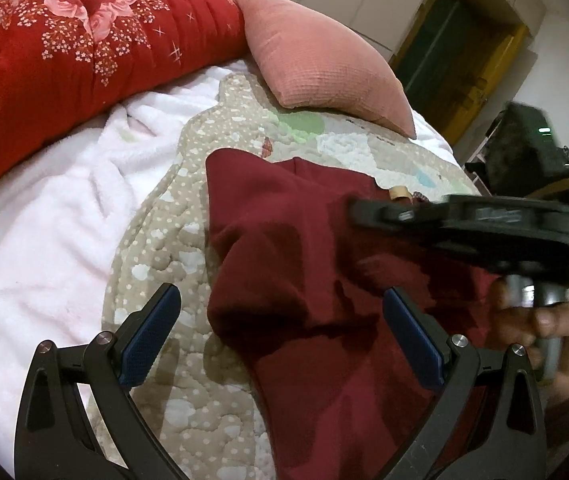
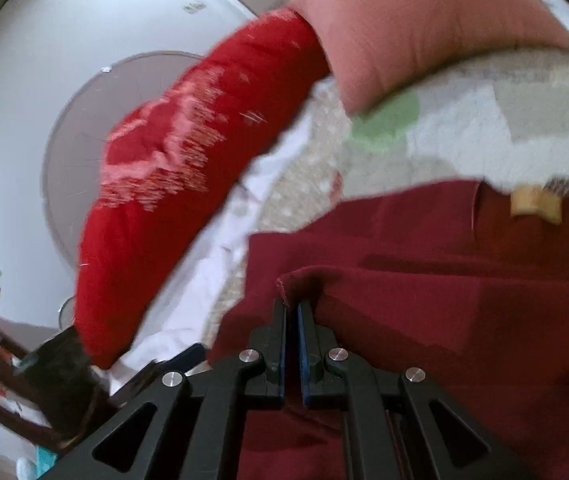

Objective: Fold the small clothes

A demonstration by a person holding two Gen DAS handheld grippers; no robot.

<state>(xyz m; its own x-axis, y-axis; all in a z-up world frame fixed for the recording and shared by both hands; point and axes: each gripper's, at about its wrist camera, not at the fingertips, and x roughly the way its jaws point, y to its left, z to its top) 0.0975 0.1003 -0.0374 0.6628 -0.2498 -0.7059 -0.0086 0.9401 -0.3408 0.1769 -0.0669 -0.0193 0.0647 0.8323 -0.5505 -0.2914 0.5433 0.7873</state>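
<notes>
One dark red garment (image 1: pixel 304 248), single tan neck label (image 2: pixel 534 202) on it. One pink pillow (image 1: pixel 320 64). One red floral quilt (image 1: pixel 76 40), rolled up. One beige cloud-print quilted mat (image 1: pixel 172 240). One white fleece blanket (image 1: pixel 44 232). Two grippers: left gripper (image 1: pixel 282 336), right gripper (image 2: pixel 292 312). One hand (image 1: pixel 556 328) showing.

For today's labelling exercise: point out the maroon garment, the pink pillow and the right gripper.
maroon garment (image 1: pixel 284 248): left wrist view, its upper fold.
pink pillow (image 1: pixel 316 60): left wrist view, middle of its face.
right gripper (image 2: pixel 292 304): right wrist view, between its fingertips.
</notes>
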